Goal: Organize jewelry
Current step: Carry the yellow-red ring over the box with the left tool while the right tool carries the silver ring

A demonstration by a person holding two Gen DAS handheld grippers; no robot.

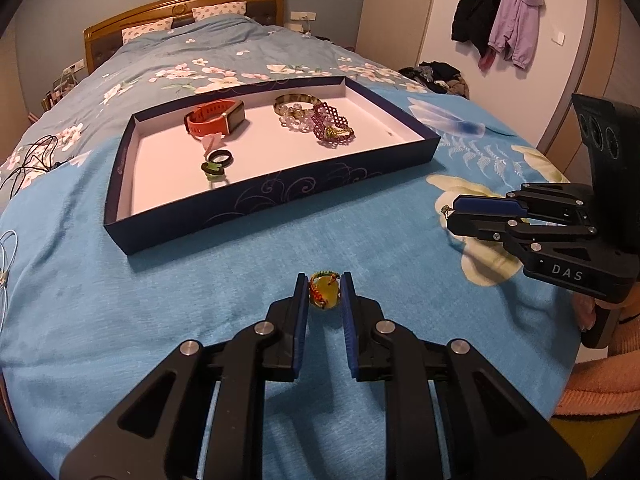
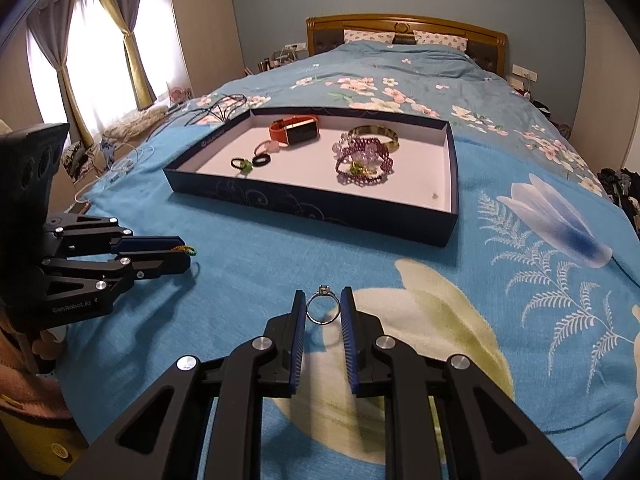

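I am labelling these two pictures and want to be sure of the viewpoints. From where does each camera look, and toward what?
Left wrist view: sits on the left claw, facing down the bed toward the tray; the claw grips a yellow bead ring; the right claw and a hand show at right.
Right wrist view: sits on the right claw, which grips a silver ring; the left claw shows at left.
Shared: tray, orange watch, blue bedspread, headboard.

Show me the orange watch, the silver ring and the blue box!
orange watch (image 1: 204,122): left wrist view, on its strap.
silver ring (image 2: 322,310): right wrist view, on its band.
blue box (image 1: 280,196): left wrist view, on its front wall.
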